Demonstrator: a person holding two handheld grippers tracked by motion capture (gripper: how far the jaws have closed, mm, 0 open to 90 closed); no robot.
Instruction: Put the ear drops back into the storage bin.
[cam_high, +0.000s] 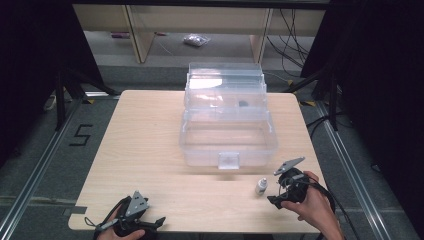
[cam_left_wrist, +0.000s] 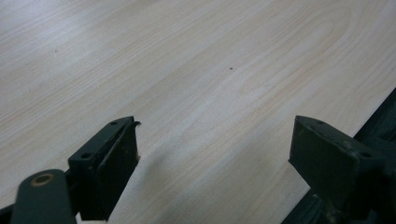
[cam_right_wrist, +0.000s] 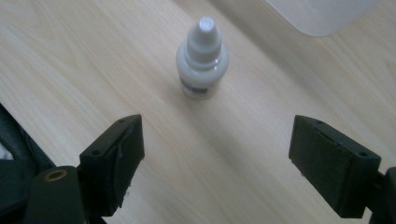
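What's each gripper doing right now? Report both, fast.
Left gripper: open, holding nothing, jaws over bare table.
Right gripper: open, holding nothing, jaws pointed at the small white dropper bottle, not touching it.

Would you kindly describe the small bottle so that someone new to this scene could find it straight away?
Start at the wooden table and find the large clear plastic box standing open on it. Nearer the person and to the right of the box's front latch, just ahead of the open right gripper, stands the small dropper bottle. It is white, upright, tiny, with a pointed cap.
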